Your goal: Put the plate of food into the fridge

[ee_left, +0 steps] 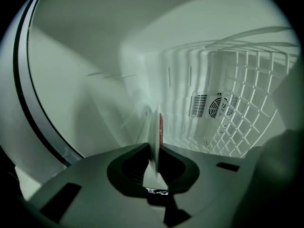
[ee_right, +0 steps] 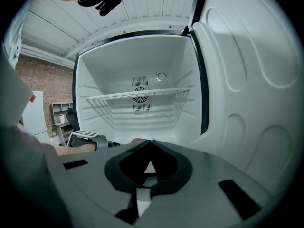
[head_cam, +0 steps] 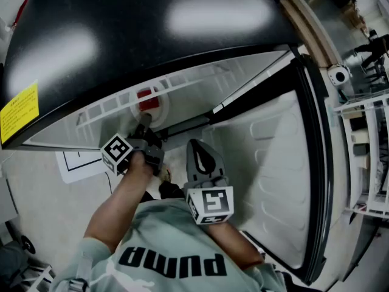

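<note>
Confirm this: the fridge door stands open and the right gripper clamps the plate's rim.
Not the right one: the left gripper clamps the rim of the plate, as the left gripper view shows. The fridge door does stand open.

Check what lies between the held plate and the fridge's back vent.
Nothing: the left gripper view shows only bare wall between plate and vent; the wire shelf stands to the right.

The fridge is glossy black outside, white inside, with a yellow label. The white plate bears something red. Marker cubes show black-and-white squares.
</note>
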The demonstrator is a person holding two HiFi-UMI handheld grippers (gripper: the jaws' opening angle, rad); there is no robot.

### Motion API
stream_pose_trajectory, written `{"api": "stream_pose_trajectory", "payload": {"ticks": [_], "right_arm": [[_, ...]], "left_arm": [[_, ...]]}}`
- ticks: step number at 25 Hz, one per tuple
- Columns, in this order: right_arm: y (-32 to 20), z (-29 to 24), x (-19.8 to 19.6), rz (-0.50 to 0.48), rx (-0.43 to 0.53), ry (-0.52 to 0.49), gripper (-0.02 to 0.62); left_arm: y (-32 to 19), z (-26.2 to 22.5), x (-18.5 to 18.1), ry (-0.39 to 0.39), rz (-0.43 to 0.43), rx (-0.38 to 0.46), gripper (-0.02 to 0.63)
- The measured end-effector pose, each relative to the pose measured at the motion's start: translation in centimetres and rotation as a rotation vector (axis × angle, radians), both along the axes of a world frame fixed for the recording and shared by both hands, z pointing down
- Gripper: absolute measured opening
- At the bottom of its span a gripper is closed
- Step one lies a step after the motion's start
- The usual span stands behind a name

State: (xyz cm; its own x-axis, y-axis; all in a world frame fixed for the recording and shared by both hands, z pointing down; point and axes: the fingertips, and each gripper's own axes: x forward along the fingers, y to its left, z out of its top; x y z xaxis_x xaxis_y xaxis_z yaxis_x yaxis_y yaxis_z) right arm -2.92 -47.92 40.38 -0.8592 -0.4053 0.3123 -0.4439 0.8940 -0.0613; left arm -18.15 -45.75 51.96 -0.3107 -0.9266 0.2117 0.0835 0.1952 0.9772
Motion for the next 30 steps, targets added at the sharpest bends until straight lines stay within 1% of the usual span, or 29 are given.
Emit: {"api": "stream_pose_trajectory", "payload": {"ticks": [2,9,13,18,20,22,25,30], "right_arm": [[0.1,0.2,0.0,-0.016,0.005,0.021,0.005],[-0.1,0.4,-0.4,-0.022,-0.004,-0.003,0.005],[0.0,0.9,-0.3,-0.035,-0.017,0.014,0.005],[0.2,1.1,-0.4,-0.040,-0.028,0.011,0.005],[0.2,0.9,-0.4,-0.036,-0.028,-0.007,0.005],[0.1,0.5,-0.5,-0.026,-0.032,-0.024,0.005],[0.1,0.6,-0.4,-0.029,-0.030,-0.017,0.005],[0.3,0.3,-0.5,-0.016,-0.038,-0.041,0.005]], "left_arm": [[0.0,0.5,-0.2,0.001,-0.004,-0.012,0.038],[-0.2,1.4,-0.7,0.008,-0.029,-0.031,0.038],[-0.3,1.5,-1.0,0.006,-0.042,-0.045,0.038],[-0.1,1.7,-1.0,0.016,-0.064,-0.114,0.038],[0.0,1.9,-1.0,0.023,-0.067,-0.131,0.038],[0.1,2.0,-1.1,0.031,-0.066,-0.135,0.038],[0.0,1.8,-1.2,0.033,-0.069,-0.125,0.038],[0.1,1.6,-1.3,0.033,-0.080,-0.127,0.042]]}}
